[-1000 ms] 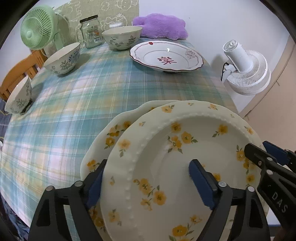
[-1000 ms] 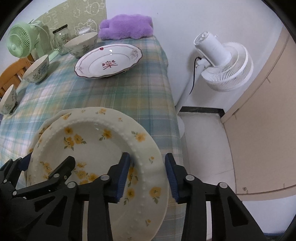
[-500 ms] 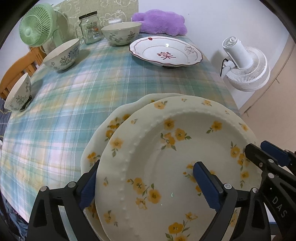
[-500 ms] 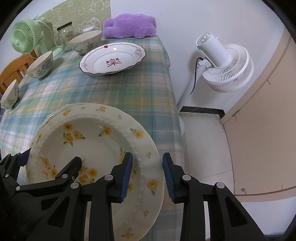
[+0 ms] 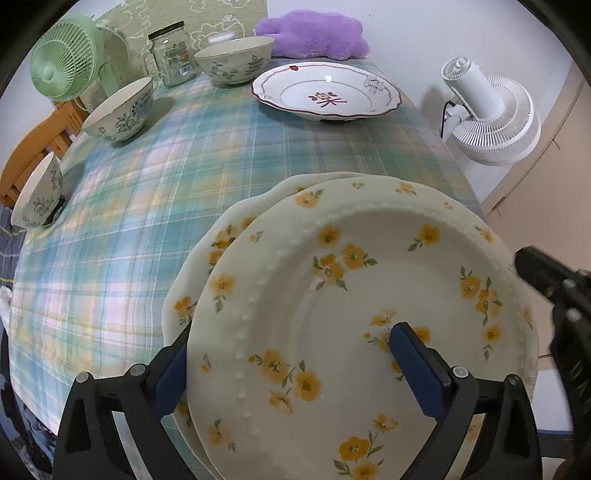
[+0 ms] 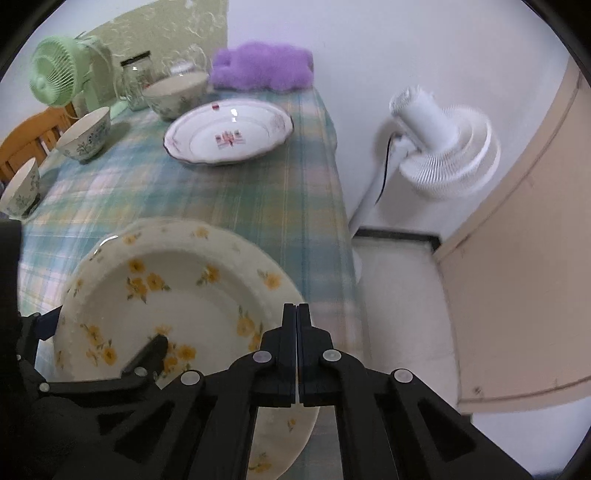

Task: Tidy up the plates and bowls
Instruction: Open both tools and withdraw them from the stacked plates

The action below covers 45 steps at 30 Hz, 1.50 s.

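Two yellow-flowered plates (image 5: pixel 354 314) stacked at the counter's (image 5: pixel 147 192) near edge; left tongs (image 5: pixel 291 365) just widened, straddling the rim unpressed, right tongs (image 6: pixel 297 321) just closed empty; red-rimmed plate (image 5: pixel 327 96) and three bowls (image 5: pixel 120 110) unsorted.

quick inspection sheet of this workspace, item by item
surface: table under a green-blue plaid cloth.
job's things: two cream plates with yellow flowers, stacked; white scalloped plate with red mark; three white floral bowls.
clutter: glass jar with black lid; green desk fan; purple plush cushion.
grippers: left gripper open, jaws just widening astride the top plate's rim; right gripper just shut, empty, beside the rim.
cables: black cord at the white floor fan.
surroundings: white wall, wooden chair.
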Available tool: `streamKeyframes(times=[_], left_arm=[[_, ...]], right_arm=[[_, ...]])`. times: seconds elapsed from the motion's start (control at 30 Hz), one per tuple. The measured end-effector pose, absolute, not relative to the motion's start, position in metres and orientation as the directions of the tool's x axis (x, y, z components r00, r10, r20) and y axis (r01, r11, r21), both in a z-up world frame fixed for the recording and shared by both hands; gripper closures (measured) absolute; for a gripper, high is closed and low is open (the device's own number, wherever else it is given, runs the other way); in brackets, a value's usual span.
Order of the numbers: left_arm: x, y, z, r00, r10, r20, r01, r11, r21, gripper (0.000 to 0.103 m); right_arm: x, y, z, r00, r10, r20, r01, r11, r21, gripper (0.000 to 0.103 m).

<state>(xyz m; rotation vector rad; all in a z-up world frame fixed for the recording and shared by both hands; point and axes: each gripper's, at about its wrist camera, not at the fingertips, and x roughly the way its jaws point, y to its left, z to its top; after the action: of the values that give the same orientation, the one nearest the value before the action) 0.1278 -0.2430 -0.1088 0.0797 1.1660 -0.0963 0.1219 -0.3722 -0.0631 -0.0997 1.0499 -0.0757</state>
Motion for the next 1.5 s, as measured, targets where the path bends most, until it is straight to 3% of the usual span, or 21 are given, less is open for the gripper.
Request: streamKeyframes(times=[0.23,0.37,0.4,0.5,0.7,0.8,1.17,1.3,1.5], left_arm=[[0.132,-0.237,-0.106,0.370,-0.051,-0.928,0.113,0.994,-0.010,0.009],[0.131,-0.242,-0.105,0.363,0.010,-0.932,0.141,0.988,0.065,0.010],[0.130,-0.243,-0.104,0.371,0.040,-0.928,0.146,0.984,0.101,0.010],[0.130,-0.241,-0.104,0.367,0.041,-0.929,0.156,0.982,0.104,0.010],[0.133,-0.230,-0.098,0.384,-0.011,-0.923,0.150,0.987,0.051,0.010],[0.133,-0.226,-0.097,0.384,-0.017,-0.923,0.153,0.987,0.045,0.010],[0.138,-0.203,-0.090,0.386,-0.036,-0.922,0.146,0.989,0.023,0.010],[0.139,-0.197,-0.086,0.389,-0.058,-0.919,0.168,0.986,0.009,0.010],[0.147,-0.180,-0.070,0.411,-0.125,-0.903,0.231,0.973,-0.029,0.010]], right_arm=[[0.134,-0.377,-0.073,0.447,-0.056,-0.893,0.010,0.998,-0.058,0.099],[0.137,-0.375,-0.073,0.445,-0.056,-0.894,0.014,0.998,-0.055,0.095],[0.138,-0.374,-0.073,0.444,-0.053,-0.895,0.013,0.999,-0.052,0.087],[0.137,-0.370,-0.069,0.468,-0.063,-0.882,0.022,0.998,-0.060,0.049],[0.142,-0.383,-0.084,0.402,-0.037,-0.915,0.092,0.996,0.000,0.050],[0.142,-0.379,-0.086,0.396,-0.022,-0.918,0.090,0.996,0.015,0.059],[0.151,-0.360,-0.087,0.391,-0.071,-0.918,0.112,0.993,-0.029,0.058],[0.154,-0.358,-0.085,0.382,-0.087,-0.920,0.144,0.989,-0.034,0.055],[0.148,-0.340,-0.063,0.438,-0.076,-0.896,0.131,0.991,-0.019,0.030]])
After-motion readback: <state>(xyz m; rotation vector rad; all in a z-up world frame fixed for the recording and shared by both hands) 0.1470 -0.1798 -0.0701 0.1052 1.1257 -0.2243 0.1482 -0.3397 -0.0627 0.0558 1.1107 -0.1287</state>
